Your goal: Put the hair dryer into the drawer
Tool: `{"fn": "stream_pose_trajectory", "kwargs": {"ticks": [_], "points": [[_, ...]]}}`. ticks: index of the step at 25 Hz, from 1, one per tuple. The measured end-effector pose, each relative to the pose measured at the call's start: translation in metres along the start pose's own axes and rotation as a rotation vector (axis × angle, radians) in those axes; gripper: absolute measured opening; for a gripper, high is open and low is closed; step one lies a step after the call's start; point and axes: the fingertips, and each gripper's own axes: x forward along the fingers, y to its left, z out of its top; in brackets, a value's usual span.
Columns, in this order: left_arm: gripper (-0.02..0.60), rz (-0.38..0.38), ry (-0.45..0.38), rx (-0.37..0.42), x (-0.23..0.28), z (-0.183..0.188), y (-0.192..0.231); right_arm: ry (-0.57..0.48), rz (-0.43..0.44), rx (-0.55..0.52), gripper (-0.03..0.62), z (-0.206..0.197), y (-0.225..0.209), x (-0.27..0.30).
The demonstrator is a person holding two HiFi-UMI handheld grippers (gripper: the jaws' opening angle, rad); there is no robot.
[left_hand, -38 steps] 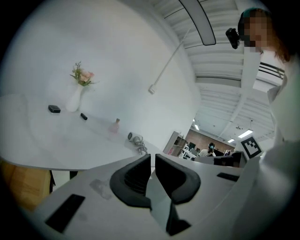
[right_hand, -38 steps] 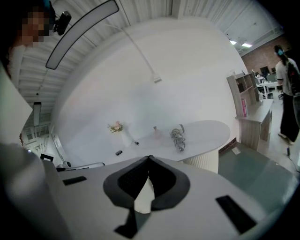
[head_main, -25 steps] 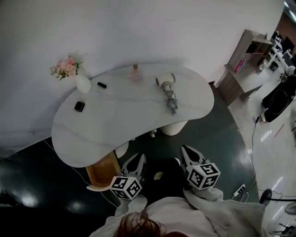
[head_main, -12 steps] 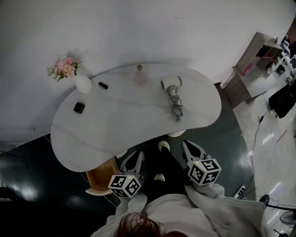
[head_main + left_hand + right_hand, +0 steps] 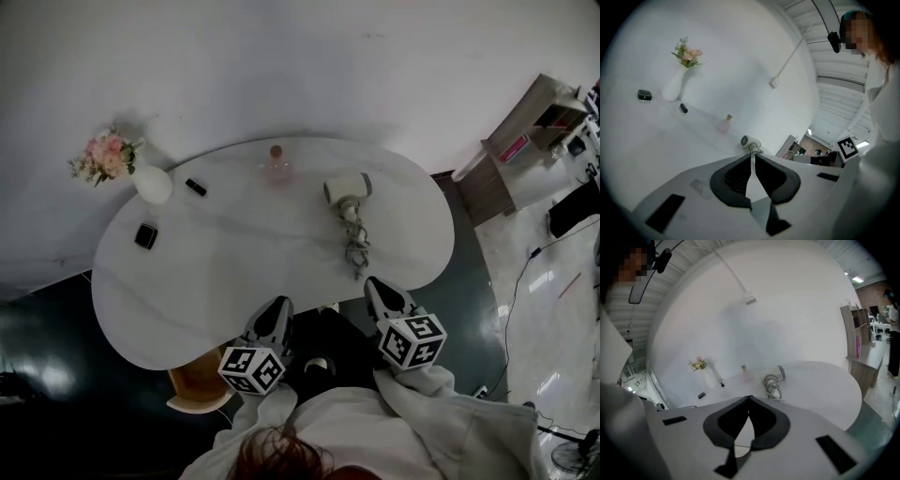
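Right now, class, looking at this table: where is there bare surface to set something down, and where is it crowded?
Bare: the wide middle and near side of the table, between the black box and the cord; also the right end beyond the hair dryer. Crowded: the back edge, with vase, black tube, pink bottle.

Smooth white tabletop with faint marble veining and a soft sheen. Dark floor looks glossy, reflecting lights. The drawer shows light wood. The hair dryer looks like smooth white plastic.
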Motion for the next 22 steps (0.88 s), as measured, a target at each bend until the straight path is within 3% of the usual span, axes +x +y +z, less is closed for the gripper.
{"fn": "stream_pose_trajectory", "kwargs": {"ticks": [11,16,19,22], "points": [[0.037,0.043,0.010,-0.018,0.052,0.022,0.017,0.040,0.000,-0.008,0.060,0.031,-0.033,0.048],[0.037,0.081,0.019,-0.028,0.062,0.026,0.028,0.069,-0.004,-0.019,0.215,0.041,-0.045,0.069],[0.037,0.099,0.016,-0.045,0.066,0.030,0.032,0.104,-0.017,-0.050,0.366,0.043,-0.053,0.088],[0.037,0.114,0.023,-0.048,0.074,0.033,0.038,0.141,-0.017,-0.065,0.421,0.045,-0.057,0.112]]}}
